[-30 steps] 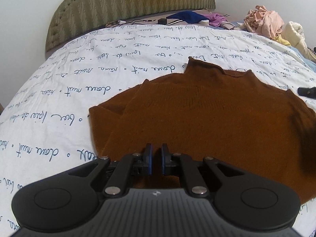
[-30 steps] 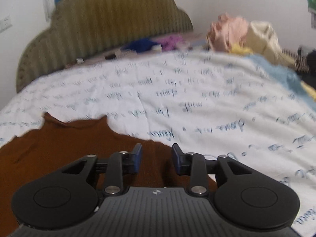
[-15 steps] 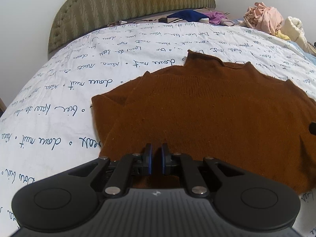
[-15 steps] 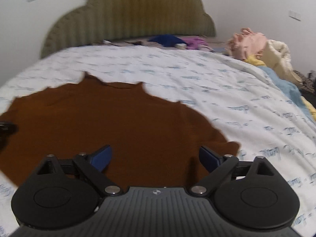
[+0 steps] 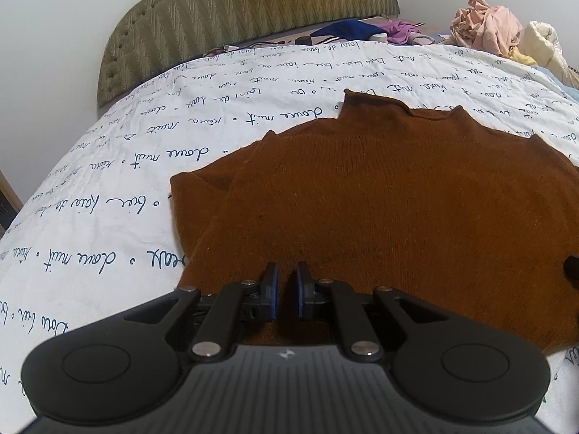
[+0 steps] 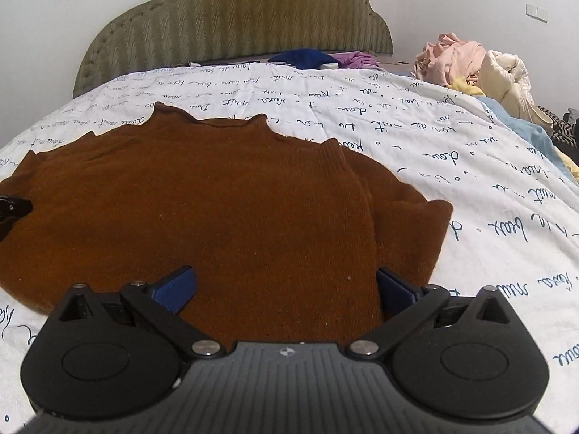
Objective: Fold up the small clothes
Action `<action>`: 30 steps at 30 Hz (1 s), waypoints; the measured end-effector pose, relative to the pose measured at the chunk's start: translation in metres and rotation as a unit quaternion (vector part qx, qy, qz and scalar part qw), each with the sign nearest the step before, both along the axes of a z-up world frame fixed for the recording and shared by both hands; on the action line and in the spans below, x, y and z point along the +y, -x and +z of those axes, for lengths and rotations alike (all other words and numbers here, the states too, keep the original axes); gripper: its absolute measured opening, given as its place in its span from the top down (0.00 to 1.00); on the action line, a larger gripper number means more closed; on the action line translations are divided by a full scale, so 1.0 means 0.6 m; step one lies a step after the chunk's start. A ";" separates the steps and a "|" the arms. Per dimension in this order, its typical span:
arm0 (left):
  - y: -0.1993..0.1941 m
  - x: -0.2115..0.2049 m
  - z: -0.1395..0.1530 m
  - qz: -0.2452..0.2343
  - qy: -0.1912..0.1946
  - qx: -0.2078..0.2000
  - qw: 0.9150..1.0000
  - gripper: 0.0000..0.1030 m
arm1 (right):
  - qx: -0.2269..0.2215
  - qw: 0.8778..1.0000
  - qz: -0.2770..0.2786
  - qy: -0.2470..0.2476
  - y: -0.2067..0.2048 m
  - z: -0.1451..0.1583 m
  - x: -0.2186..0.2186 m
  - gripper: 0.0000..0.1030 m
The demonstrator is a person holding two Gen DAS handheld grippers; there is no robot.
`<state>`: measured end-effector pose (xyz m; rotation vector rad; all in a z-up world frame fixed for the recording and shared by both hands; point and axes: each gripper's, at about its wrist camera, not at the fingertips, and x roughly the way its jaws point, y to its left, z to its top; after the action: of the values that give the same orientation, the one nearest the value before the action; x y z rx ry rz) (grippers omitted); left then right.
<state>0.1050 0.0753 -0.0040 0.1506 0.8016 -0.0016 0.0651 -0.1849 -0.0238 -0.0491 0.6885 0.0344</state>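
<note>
A brown knit sweater (image 5: 380,195) lies flat on the bed, collar pointing toward the headboard, with both sleeves folded in under or along its sides. It also shows in the right wrist view (image 6: 202,202). My left gripper (image 5: 284,291) hovers over the sweater's near left hem with its jaws almost closed and nothing visible between them. My right gripper (image 6: 286,285) is wide open just above the sweater's near right part, over the folded sleeve edge. The tip of each gripper shows at the edge of the other view.
The white bedspread (image 5: 108,195) with blue script covers the bed. A green padded headboard (image 6: 235,18) stands at the back. A pile of pink and cream clothes (image 6: 470,65) lies at the back right; blue and purple items (image 6: 318,58) lie near the headboard.
My right gripper swung left from the bare bedspread to over the sweater's right side and opened wide. My left gripper stayed almost shut at the left hem, rising slightly.
</note>
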 end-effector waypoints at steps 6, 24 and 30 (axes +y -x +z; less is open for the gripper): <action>0.004 -0.002 -0.003 0.001 -0.002 -0.007 1.000 0.90 | -0.009 1.000 0.000 -0.001 0.005 -0.009 0.001 0.00; 0.049 -0.038 -0.043 -0.008 -0.076 -0.098 0.992 0.90 | -0.021 1.000 -0.001 -0.011 0.013 -0.013 -0.004 0.00; 0.053 -0.039 -0.047 -0.008 -0.081 -0.104 0.991 0.90 | -0.022 1.000 -0.002 -0.013 0.013 -0.013 -0.003 0.00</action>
<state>0.0734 0.0518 -0.0319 0.3055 0.5915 0.0636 0.0572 -0.1870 -0.0316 -0.0232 0.6433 0.0385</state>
